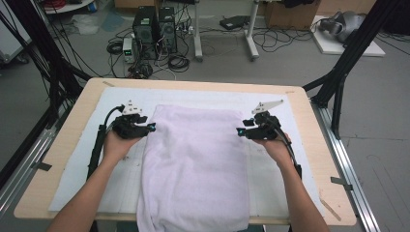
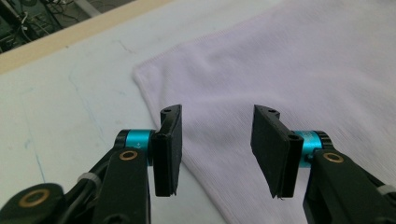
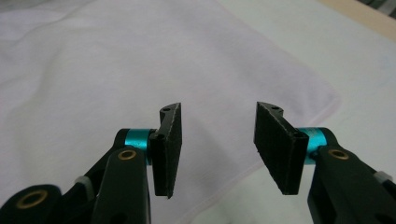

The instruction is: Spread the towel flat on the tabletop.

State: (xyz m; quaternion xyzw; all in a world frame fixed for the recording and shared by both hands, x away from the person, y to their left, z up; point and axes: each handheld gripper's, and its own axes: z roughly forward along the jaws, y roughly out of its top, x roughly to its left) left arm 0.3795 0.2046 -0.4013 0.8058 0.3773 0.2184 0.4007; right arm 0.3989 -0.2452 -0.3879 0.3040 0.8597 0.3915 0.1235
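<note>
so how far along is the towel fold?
Done: the towel lies folded into a long strip on the white mat, far edge flat, near end hanging over the table front. In hand: nothing; the left gripper and right gripper sit open at the far corners, no cloth between the pads. Left: probably a further fold to shorten it, judging by the overhang.

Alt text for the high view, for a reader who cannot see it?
A pale towel lies folded on a white-covered table, its near end hanging over the edge. A person's hands hold the left gripper and right gripper beside its far corners, jaws open and empty.
</note>
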